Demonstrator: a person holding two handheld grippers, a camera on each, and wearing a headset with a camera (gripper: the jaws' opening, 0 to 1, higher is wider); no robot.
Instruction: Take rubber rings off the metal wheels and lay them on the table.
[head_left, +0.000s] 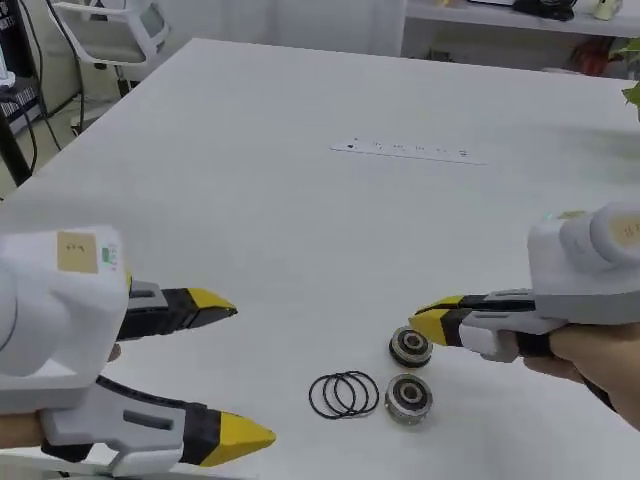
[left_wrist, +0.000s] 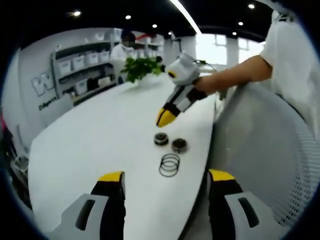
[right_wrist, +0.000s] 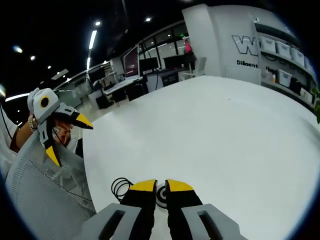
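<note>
Rubber rings (head_left: 344, 393): a few black loops lying flat and overlapping. The cluster is stretched slightly left to right, close to the near edge of the surface (head_left: 300, 200).

Near wheel (head_left: 408, 397): just right of the rings, flat on its face, bore pointing up. Whether it touches the rings cannot be told.

Far wheel (head_left: 410, 347): lies the same way just beyond the near wheel, so the pair lines up near to far.

Right hand-held gripper (head_left: 425, 322): jaws drawn almost together with a thin slit between them. The tips point left at the far wheel's right rim; contact cannot be confirmed.

Left hand-held gripper (head_left: 230, 370): jaws spread wide over bare surface, tips pointing right. It is held left of the rings and apart from them.

Clearance: little margin on the near side. The surface lies bare to the left and far, out to a marked strip (head_left: 400, 150).
</note>
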